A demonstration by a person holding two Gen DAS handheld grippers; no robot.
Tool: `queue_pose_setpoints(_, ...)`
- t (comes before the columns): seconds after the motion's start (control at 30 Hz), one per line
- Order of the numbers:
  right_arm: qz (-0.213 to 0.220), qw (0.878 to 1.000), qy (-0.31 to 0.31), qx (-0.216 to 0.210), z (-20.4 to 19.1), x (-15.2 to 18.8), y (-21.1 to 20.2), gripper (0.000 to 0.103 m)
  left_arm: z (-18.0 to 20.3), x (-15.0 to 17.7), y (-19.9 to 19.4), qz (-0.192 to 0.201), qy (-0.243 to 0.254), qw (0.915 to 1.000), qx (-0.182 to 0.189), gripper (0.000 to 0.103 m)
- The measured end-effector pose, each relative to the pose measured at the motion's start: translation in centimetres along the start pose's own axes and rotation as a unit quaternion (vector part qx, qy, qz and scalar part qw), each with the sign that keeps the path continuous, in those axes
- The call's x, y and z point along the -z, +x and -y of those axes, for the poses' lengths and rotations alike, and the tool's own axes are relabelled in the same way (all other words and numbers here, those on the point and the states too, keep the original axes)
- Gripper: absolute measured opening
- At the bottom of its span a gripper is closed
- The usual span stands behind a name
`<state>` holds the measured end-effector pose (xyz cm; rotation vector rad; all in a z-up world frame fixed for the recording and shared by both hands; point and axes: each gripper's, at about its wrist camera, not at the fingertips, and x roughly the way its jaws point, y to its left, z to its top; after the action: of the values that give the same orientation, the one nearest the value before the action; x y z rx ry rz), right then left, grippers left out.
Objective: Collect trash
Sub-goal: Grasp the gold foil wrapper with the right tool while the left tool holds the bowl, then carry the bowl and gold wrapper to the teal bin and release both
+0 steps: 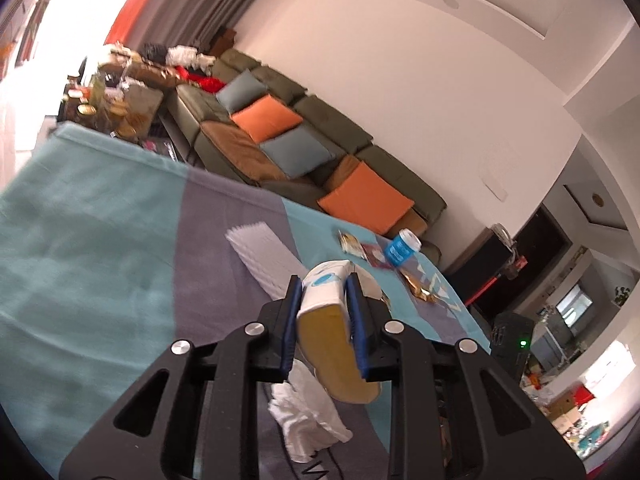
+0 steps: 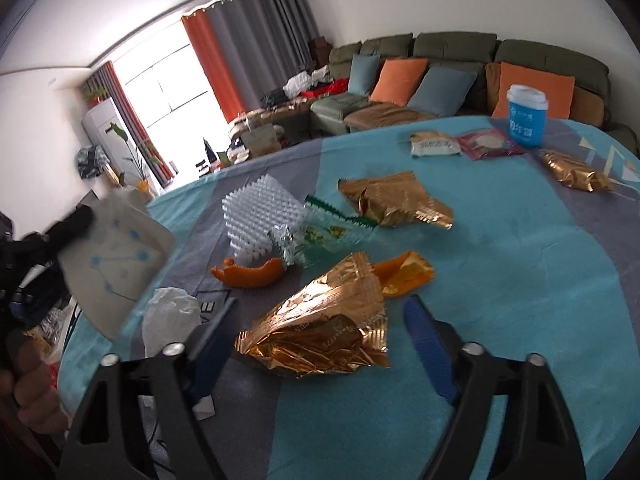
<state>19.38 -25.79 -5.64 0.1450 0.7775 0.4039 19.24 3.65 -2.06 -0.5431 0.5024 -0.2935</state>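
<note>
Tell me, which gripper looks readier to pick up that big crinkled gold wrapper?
The right gripper: its jaws stand open either side of the gold wrapper. The left gripper is already clamped on a flattened white carton.

On the tablecloth (image 2: pixel 520 264): 3 gold foil wrappers (image 2: pixel 320 328), 2 orange peel pieces (image 2: pixel 248 274), 1 blue cup (image 2: pixel 527 117), 1 white foam net (image 2: pixel 260 216), 1 green wrapper (image 2: pixel 328 232). Sofa: 2 orange cushions (image 2: pixel 398 80), 2 blue cushions (image 2: pixel 442 88).

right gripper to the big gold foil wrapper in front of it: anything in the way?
Nothing visible. The right gripper is open, its fingers on either side of the gold foil wrapper lying on the tablecloth. The orange peel lies just beyond it, not between.
</note>
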Motion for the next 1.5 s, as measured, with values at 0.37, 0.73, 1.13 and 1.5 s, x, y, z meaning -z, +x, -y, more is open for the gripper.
queue_pose_setpoints(0.37, -0.028, 1.0, -0.003, -0.006, -0.8, 0.8, 0.3, 0.042, -1.5, -0.5, -3.9, 0.03, -0.001, 0.9992, -0.027, 0.023)
queue_pose_setpoints(0.73, 0.026, 1.0, -0.015, -0.01, -2.5, -0.3, -3.1, 0.031, -1.4, -1.0, -8.9, 0.077, 0.008, 0.9961, -0.042, 0.023)
queue_pose_setpoints(1.13, 0.091, 0.986, -0.113, -0.083, -11.7, -4.1, -5.8, 0.031, -2.4, -1.8, -18.2, 0.153, 0.018, 0.9823, -0.107, 0.023)
queue_pose_setpoints(1.5, 0.069, 0.959, -0.197, -0.189, -23.1, -5.0, -1.6, 0.031, -6.7, -0.9, -28.1, 0.209, -0.01, 0.9551, -0.209, 0.023)
